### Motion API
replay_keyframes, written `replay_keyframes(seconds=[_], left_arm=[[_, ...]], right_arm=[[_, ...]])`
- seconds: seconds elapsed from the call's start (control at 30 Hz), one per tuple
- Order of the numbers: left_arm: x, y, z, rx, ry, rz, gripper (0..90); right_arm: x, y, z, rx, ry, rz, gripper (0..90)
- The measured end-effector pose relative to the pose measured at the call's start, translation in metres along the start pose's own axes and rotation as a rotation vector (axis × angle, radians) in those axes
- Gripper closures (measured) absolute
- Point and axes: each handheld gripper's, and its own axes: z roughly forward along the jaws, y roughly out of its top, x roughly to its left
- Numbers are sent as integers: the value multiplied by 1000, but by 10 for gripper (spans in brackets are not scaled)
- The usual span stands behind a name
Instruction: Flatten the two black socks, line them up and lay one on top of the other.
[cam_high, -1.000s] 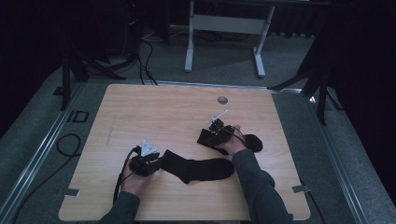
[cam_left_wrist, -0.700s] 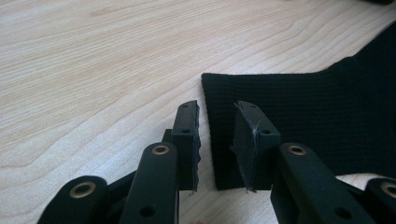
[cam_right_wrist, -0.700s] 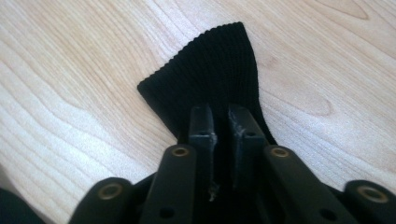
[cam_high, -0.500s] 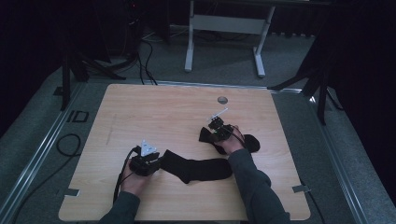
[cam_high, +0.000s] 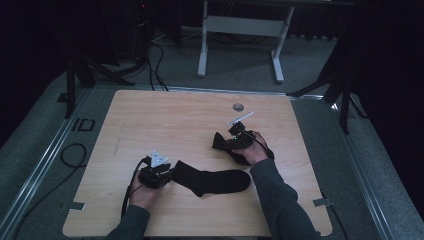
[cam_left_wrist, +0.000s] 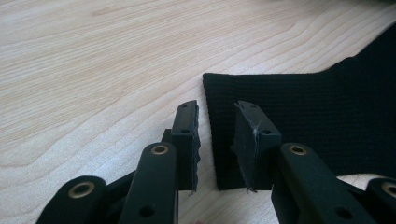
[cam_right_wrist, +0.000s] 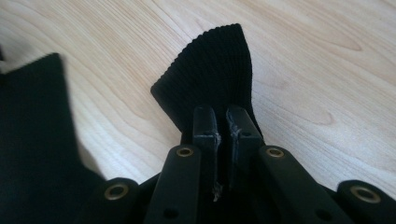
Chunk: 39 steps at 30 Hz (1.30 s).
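Two black socks lie on the wooden surface (cam_high: 150, 115). In the high view the left gripper (cam_high: 172, 176) sits low and left of centre in the frame, at the cuff end of the flat sock (cam_high: 212, 181), which stretches rightward across the lower middle. In the left gripper view its jaws stand partly apart with the cuff's edge between them — one pad over bare wood, the other over the cloth — and the pads do not press on the fabric. The right gripper (cam_high: 223, 142) shows right of centre in the high view, its grey plate tilted up toward the top of the frame, with the second sock (cam_high: 220, 141) bunched under it and the person's hand. In the right gripper view the jaws are drawn nearly together on that sock's ribbed cuff, which fans up from between the pads and lifts off the wood; they have just been closing, with the cloth caught between them. A small round grey disc (cam_high: 238, 106) lies on the surface above the right gripper, well apart from both socks.
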Motion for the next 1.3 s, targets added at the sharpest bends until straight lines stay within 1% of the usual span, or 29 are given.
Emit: replay_keyframes(seconds=[0.17,0.27,0.33,0.4,0.43,0.53,0.57,0.6,0.63,0.67,0.7,1.0,1.03,1.3], left_arm=[[0,0,0,3,0,2,702],[-1,0,1,3,-1,3,702],[-1,0,0,2,0,3,702],[0,0,0,2,1,3,702],[0,0,0,2,1,0,703],[0,0,0,0,2,0,702],[0,0,0,0,2,0,702],[0,0,0,0,1,0,702],[0,0,0,-2,1,0,703],[0,0,0,-1,1,1,702],[0,0,0,-1,1,0,702],[-1,0,0,0,-1,1,703],[0,0,0,0,0,1,703],[-1,0,0,3,-1,3,702]], right_arm=[[5,0,-21,-46,39,-20,840],[8,0,-31,-57,44,-39,840],[11,1,-36,-57,40,-55,840],[12,1,-39,-61,38,-60,840],[16,3,-47,-76,38,-81,840],[23,7,-58,-102,44,-105,840],[23,7,-58,-102,44,-105,840],[25,8,-62,-112,45,-116,840],[30,11,-70,-129,45,-136,840],[33,12,-74,-137,40,-152,840],[35,13,-78,-150,40,-161,840],[49,18,-105,-212,35,-215,840],[50,18,-107,-215,36,-214,840],[62,15,-128,-258,30,-256,839]])
